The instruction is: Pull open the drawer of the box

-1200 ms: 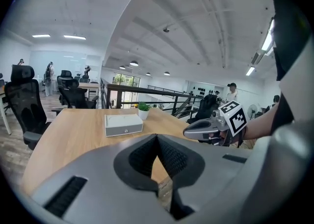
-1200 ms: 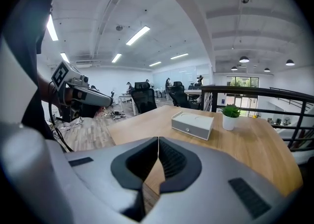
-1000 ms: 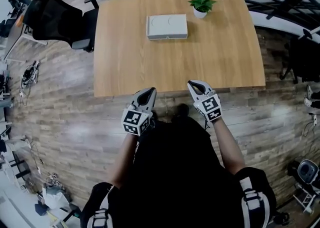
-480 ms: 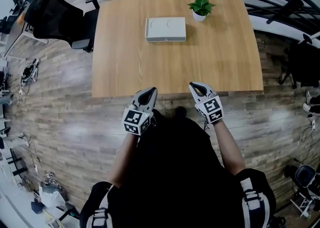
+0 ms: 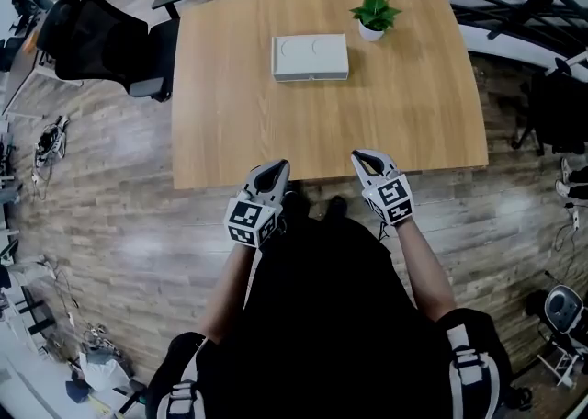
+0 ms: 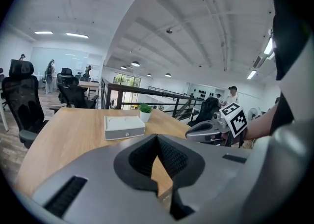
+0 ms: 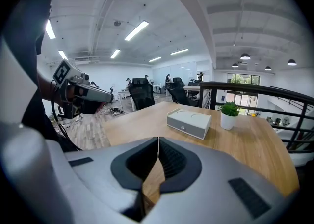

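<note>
Clearly still at the ready: the left gripper (image 5: 272,173) hangs at the worktop's (image 5: 276,123) near edge, jaws pressed together on nothing. Well ahead, slightly right, sits the white drawer box (image 5: 310,57), its knob (image 6: 127,133) facing the person for a pull. The right gripper (image 5: 367,163) is likewise closed and empty, with a potted plant (image 5: 375,13) far beyond it.

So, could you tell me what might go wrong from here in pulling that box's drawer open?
The box seems to lie loose on the table, so pulling its knob may drag the whole box unless one gripper braces it. The knob is small, and the left gripper and right gripper are both shut and far off, so a grip could slip. The potted plant stands near the box and could be knocked.
</note>
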Available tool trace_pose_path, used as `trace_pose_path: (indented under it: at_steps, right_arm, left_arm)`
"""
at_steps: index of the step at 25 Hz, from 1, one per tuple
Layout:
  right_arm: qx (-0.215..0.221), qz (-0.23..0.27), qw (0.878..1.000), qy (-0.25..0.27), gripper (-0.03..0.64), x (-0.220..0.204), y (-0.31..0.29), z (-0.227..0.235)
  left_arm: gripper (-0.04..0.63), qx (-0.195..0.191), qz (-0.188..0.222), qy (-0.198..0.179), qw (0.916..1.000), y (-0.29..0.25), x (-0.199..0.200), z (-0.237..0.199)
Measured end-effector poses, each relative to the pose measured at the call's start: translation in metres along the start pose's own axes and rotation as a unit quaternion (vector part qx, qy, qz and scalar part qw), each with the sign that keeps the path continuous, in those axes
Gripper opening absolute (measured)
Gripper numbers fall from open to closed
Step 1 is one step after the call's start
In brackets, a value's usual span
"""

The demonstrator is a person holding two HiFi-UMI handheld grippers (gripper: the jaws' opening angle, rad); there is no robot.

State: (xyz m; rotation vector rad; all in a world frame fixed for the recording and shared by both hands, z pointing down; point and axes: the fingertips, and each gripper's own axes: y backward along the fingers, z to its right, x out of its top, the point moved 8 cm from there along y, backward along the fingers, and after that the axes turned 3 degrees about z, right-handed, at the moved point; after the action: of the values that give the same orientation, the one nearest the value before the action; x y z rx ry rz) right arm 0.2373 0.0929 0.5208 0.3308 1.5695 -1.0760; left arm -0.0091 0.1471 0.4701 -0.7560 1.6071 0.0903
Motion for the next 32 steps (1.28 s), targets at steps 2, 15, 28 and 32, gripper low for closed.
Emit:
trace_pose_path:
  at_steps: [2, 15, 28, 32]
  right_arm:
    - [-0.006, -0.001, 1.000, 0.001, 0.025, 0.010, -0.012, -0.001]
    - [-0.036, 0.017, 0.999, -0.001, 0.025, 0.071, -0.087, -0.012]
    - [-0.092, 0.015, 0.996, -0.012, 0.025, 0.088, -0.140, -0.015]
    - [-0.115, 0.019, 0.993, -0.019, 0.025, 0.095, -0.152, -0.015]
  left_arm:
    - [0.021, -0.007, -0.002, -0.003, 1.0000, -0.004, 0.006, -0.016]
    - [0.021, -0.061, -0.006, -0.021, 0.9979, -0.028, 0.045, -0.106]
    - [0.021, -0.096, -0.021, -0.025, 0.9949, -0.043, 0.051, -0.175]
    - [0.021, -0.112, -0.027, -0.021, 0.9931, -0.048, 0.049, -0.188]
